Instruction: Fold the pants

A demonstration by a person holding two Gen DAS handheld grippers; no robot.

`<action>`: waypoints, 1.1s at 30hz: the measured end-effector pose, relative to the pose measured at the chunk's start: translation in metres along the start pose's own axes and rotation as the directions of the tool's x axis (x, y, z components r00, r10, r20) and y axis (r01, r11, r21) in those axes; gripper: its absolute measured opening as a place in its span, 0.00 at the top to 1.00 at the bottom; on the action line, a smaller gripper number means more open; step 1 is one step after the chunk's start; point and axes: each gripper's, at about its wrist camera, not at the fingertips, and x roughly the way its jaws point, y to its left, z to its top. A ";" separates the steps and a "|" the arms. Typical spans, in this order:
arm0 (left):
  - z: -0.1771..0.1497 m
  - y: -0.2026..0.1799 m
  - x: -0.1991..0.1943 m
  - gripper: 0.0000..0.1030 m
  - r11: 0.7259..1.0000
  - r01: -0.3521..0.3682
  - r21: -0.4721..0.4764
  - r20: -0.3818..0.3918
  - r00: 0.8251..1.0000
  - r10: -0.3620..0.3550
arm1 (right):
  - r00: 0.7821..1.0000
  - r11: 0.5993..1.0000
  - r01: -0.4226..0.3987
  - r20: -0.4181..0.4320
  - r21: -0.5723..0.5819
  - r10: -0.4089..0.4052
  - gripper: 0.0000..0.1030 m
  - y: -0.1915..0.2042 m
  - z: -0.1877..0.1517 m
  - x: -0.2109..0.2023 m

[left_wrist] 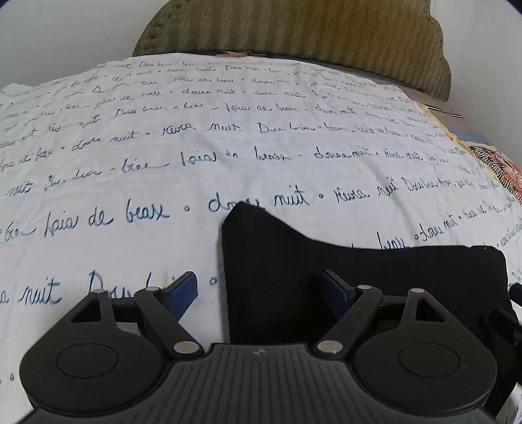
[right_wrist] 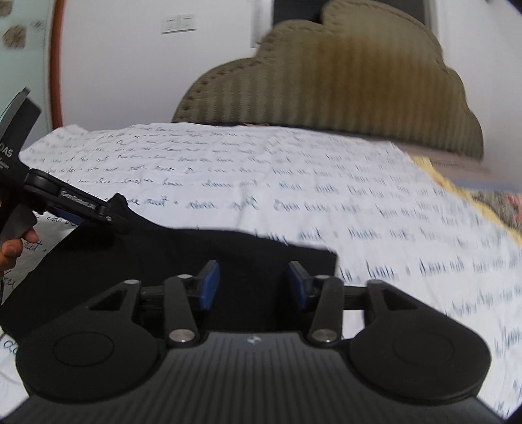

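Left wrist view: left gripper (left_wrist: pixel 261 295) fingers (left_wrist: pixel 184 293) spread wide, holding nothing; they straddle the left edge of the pants.
Right wrist view: right gripper (right_wrist: pixel 253 285) fingers (right_wrist: pixel 208 283) parted, empty, low over the pants' right part.
Pants (left_wrist: pixel 342 261): one black pair, folded, flat on the bed sheet.
Bed sheet (left_wrist: pixel 195 146): one, white with blue script.
Headboard (left_wrist: pixel 310 29): one, olive, farthest back.
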 end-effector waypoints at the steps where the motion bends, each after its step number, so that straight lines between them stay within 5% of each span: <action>1: -0.001 -0.001 -0.001 0.20 1.000 -0.005 0.002 -0.001 1.000 0.005 | 1.000 1.000 0.001 -0.008 0.011 -0.001 0.37 -0.002 -0.005 0.000; 3: -0.006 -0.004 -0.004 0.20 1.000 -0.020 0.009 -0.002 1.000 0.020 | 1.000 1.000 -0.001 -0.025 0.011 0.001 0.19 -0.003 -0.014 0.000; 12: -0.027 -0.014 -0.015 0.10 0.999 -0.038 0.031 -0.015 0.999 0.038 | 0.999 0.998 -0.008 -0.041 0.064 0.011 0.03 -0.005 -0.033 0.004; 18: -0.040 0.013 -0.024 0.00 0.987 0.155 -0.032 -0.048 0.986 -0.157 | 0.986 0.973 -0.149 -0.054 0.178 0.160 0.00 -0.038 -0.038 0.000; 26: -0.043 0.019 -0.023 0.00 0.955 0.298 -0.001 -0.036 0.954 -0.298 | 0.863 0.788 -0.432 -0.055 0.438 0.503 0.02 -0.108 -0.041 0.032; 30: -0.049 -0.001 -0.023 0.01 0.930 0.355 0.092 -0.017 0.935 -0.355 | 0.818 0.746 -0.488 -0.061 0.452 0.572 0.03 -0.113 -0.040 0.044; 33: -0.053 -0.013 -0.023 0.08 0.932 0.334 0.142 0.006 0.941 -0.339 | 0.780 0.722 -0.538 -0.067 0.436 0.622 0.03 -0.105 -0.036 0.053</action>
